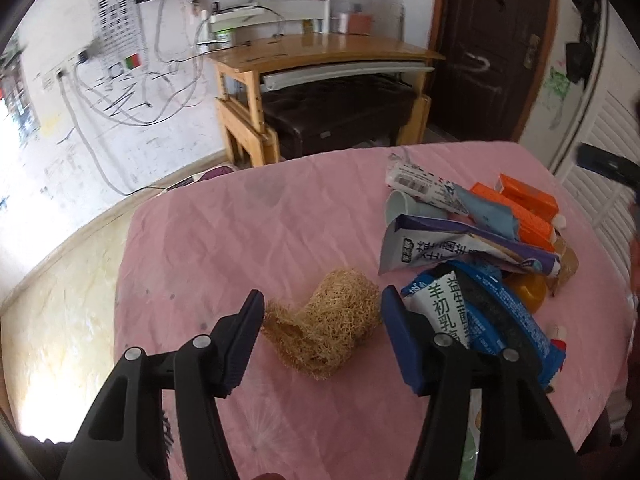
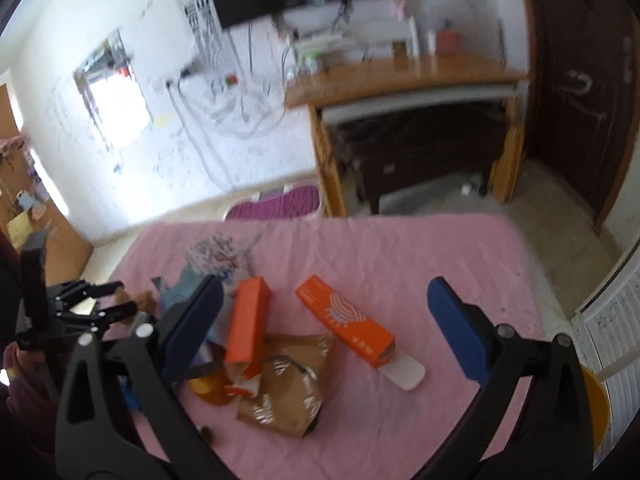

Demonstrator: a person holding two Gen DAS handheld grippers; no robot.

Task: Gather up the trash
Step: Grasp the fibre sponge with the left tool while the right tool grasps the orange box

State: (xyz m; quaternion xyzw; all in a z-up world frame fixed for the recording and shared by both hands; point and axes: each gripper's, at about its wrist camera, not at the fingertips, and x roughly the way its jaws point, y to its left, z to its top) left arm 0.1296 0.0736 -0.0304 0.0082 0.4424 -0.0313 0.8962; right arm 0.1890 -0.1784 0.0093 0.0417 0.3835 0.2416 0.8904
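Trash, assorted, lying on a pink quilted cloth (image 1: 248,216) that covers a table.

Left wrist view. Left gripper (image 1: 322,300): jaws partly open, nothing pressed between the pads. A tan loofah scrubber (image 1: 328,324) lies between the two fingers; the left pad is just beside its frayed end, the right pad just beside its rounded end (contact cannot be confirmed either way). Just beyond and beside the right finger: a blue-and-white pouch (image 1: 472,312) with printed characters, its near edge hidden behind that finger. Further ahead of the right jaw: a purple-and-silver foil pouch (image 1: 448,248), a pale cup (image 1: 404,206) on its side, a white printed wrapper (image 1: 420,184), orange cartons (image 1: 524,208).

Right wrist view (somewhat blurred). Right gripper (image 2: 324,312): jaws wide open, holding nothing. Between the fingers, on the cloth: an orange box (image 2: 248,324) near the left finger, a second orange box (image 2: 344,320) with a white flap midway, a crumpled brown paper bag (image 2: 288,384) nearer the camera. The other gripper shows at the left edge, past the left finger. A yellow bin (image 2: 596,404) sits behind the right finger's arm.
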